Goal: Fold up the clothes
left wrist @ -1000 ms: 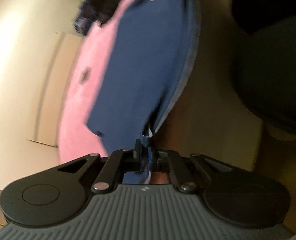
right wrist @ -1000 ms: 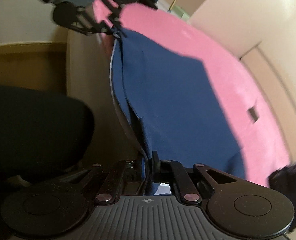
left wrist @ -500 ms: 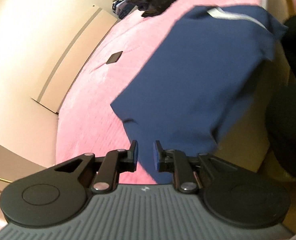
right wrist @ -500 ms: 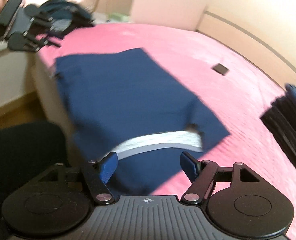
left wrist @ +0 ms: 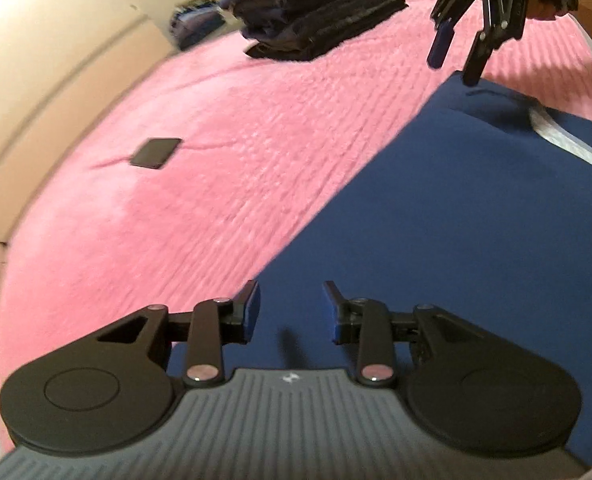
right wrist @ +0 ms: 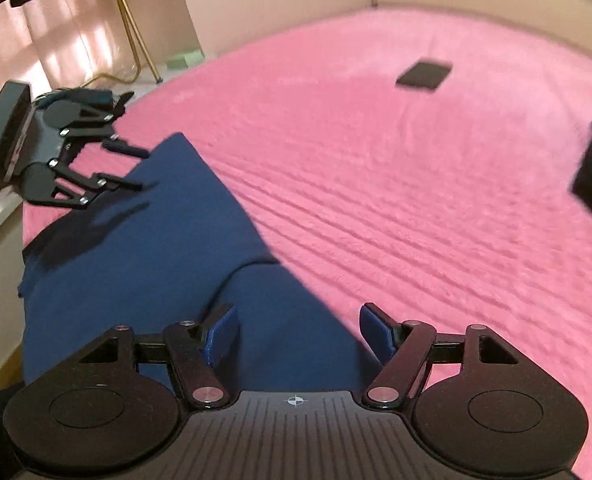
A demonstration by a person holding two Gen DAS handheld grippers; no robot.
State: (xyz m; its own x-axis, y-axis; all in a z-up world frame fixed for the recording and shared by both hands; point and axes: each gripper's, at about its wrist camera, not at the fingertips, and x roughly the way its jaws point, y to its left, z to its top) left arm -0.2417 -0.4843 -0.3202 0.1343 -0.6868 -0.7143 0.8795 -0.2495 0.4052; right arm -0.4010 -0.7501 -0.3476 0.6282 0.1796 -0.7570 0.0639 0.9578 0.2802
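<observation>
No writing can be read anywhere. The navy garment point(left wrist: 456, 240) lies flat on the pink bedspread point(left wrist: 176, 200) at its near edge. The left gripper point(left wrist: 291, 308) hovers over the garment's corner, jaws parted and empty; the right gripper point(right wrist: 298, 334) is spread wider, also empty (above the opposite corner). Beyond the garment the bedspread lies bare up to a small dark card point(right wrist: 424, 75) and a stack of folded dark clothes point(left wrist: 320, 12).

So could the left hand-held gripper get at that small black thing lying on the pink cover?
Probably yes: the small black rectangle lies alone on the pink cover, ahead-left of the open left hand-held gripper, nothing between.
</observation>
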